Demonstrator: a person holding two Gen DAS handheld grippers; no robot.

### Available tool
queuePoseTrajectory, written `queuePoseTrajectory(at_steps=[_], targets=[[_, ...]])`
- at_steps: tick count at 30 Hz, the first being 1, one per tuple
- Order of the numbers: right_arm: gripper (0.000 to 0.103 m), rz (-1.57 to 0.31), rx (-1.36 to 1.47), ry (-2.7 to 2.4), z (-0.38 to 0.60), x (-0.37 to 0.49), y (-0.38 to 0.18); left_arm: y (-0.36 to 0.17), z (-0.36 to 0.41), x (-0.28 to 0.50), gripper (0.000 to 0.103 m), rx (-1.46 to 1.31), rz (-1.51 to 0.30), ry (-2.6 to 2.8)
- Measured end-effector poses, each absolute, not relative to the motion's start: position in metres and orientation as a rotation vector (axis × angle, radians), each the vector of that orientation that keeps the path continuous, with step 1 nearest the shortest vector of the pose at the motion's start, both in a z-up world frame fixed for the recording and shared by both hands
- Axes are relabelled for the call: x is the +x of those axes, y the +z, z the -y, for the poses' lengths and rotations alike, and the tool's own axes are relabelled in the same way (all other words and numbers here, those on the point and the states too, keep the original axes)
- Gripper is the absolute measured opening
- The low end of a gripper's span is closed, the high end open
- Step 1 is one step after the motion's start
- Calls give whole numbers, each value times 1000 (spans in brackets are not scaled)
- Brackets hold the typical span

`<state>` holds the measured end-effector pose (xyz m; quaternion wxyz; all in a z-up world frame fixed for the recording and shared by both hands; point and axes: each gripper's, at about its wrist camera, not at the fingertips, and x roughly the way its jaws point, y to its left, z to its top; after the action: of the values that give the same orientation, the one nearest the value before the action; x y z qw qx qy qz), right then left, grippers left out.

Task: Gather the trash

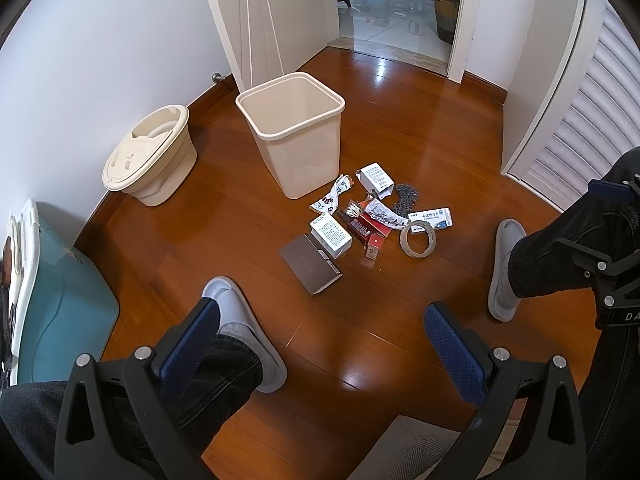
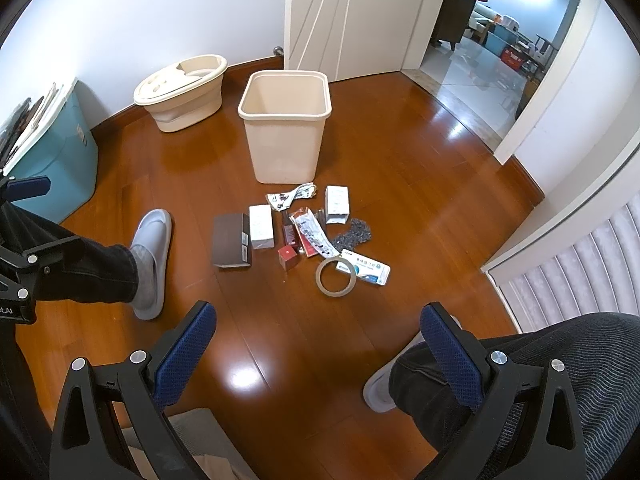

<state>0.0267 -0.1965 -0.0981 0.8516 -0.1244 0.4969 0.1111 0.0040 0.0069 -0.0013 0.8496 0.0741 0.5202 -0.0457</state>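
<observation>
wooden floor fills both views. cream bin stands upright, empty, upper centre of frame. trash pile lies on floor just below-right of bin: brown box, white box, tape roll, blue-white carton. left gripper at bottom of frame, jaws wide apart, nothing between. right gripper likewise at bottom, jaws wide apart.

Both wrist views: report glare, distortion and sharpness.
Left wrist view: strong fisheye bending, black corners, glare patches on the wood floor, trash pile sharp. Right wrist view: same bending, a bright glare spot on the floor, bin sharp.
</observation>
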Motion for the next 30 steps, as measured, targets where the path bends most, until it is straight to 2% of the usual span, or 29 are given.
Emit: queuePoseTrajectory(at_steps=[30], targets=[[103, -1050, -264, 232, 193, 25, -103, -2, -9, 3, 103, 152, -1095, -90]])
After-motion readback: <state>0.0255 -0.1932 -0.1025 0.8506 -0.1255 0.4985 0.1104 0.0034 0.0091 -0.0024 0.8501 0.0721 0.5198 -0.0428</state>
